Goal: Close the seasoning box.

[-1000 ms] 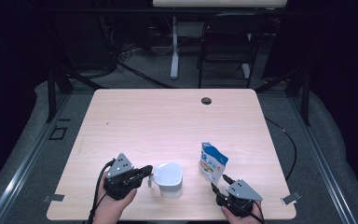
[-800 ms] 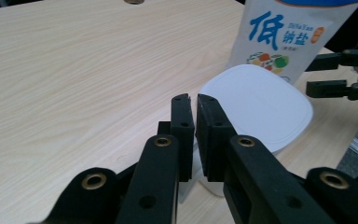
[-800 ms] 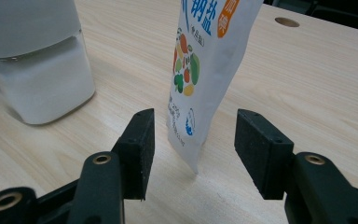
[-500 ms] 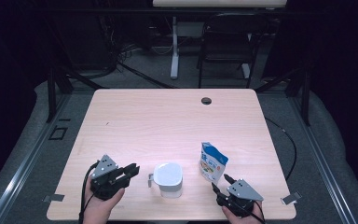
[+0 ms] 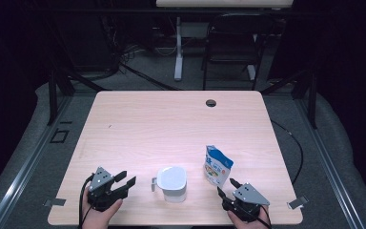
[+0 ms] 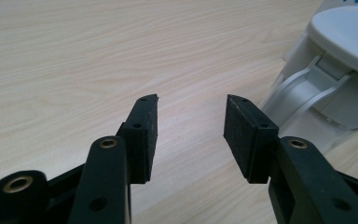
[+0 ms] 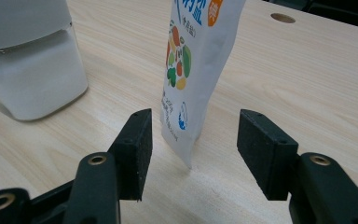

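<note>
**Left tool off the jug, jaws spread**

Jug (image 5: 172, 183) upright on the table (image 5: 171, 129) near the front edge, long axis vertical, lid on top, handle pointing to 9 o'clock in the high view, toward the left tool (image 5: 126, 180). In the left gripper view, handle and lid edge (image 6: 328, 88) at 2 o'clock, beyond the right jaw. Pouch (image 5: 218, 166) standing upright too, long axis vertical, just at 2 o'clock of the jug, apart from it.

Left tool lying at 9 o'clock of the jug, near but clear of the handle, jaws aimed to 3 o'clock, wide apart with bare table between them (image 6: 191, 126); jaws just been opening. Right tool (image 5: 227, 187) at 5 o'clock of the pouch, jaws wide, gripping nothing; in the right gripper view the pouch's lower corner (image 7: 186, 93) seen between the jaws but beyond the pads, untouched.

Against a second ago: left tool then at the handle, jaws nearly closed; since drawn back toward 8 o'clock and lowered. Jug, pouch and right tool unmoved.
</note>
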`<state>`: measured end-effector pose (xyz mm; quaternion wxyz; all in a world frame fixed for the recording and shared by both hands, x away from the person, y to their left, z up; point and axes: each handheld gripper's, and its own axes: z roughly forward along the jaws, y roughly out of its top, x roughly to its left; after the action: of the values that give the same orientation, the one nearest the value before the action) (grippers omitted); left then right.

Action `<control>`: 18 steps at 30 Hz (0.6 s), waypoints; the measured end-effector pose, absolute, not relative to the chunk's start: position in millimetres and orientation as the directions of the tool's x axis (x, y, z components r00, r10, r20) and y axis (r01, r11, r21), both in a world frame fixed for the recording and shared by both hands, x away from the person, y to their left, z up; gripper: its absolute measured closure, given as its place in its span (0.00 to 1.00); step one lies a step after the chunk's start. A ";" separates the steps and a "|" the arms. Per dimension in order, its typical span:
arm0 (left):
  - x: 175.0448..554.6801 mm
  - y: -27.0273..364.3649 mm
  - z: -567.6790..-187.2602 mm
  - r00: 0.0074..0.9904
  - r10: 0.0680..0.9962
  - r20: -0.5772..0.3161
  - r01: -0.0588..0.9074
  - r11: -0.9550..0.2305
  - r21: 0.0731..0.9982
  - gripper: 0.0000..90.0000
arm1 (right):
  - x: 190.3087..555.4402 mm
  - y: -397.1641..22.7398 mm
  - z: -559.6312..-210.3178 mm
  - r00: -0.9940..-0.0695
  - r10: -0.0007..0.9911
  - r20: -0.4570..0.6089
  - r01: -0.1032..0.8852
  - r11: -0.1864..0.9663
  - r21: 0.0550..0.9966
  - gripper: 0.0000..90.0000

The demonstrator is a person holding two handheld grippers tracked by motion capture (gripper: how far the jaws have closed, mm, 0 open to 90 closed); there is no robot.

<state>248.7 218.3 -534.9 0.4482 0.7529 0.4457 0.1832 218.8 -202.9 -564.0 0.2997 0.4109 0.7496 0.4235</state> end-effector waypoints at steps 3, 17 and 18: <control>247.4 223.1 -541.1 0.523 0.842 -0.135 0.513 -0.185 0.838 0.58 | 218.5 -203.0 -564.0 -0.482 0.870 -0.105 0.362 0.306 0.881 0.50; 242.9 235.0 -562.1 0.488 0.863 -0.132 0.538 -0.179 0.824 0.54 | 218.7 -204.0 -566.4 -0.479 0.871 -0.106 0.370 0.310 0.876 0.50; 243.2 236.1 -561.9 0.489 0.863 -0.124 0.537 -0.185 0.823 0.54 | 218.8 -204.3 -566.5 -0.480 0.871 -0.104 0.370 0.309 0.876 0.50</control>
<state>243.2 236.1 -561.9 0.4330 0.7463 0.4689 0.1887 218.8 -204.3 -566.5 0.2991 0.4127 0.7518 0.4184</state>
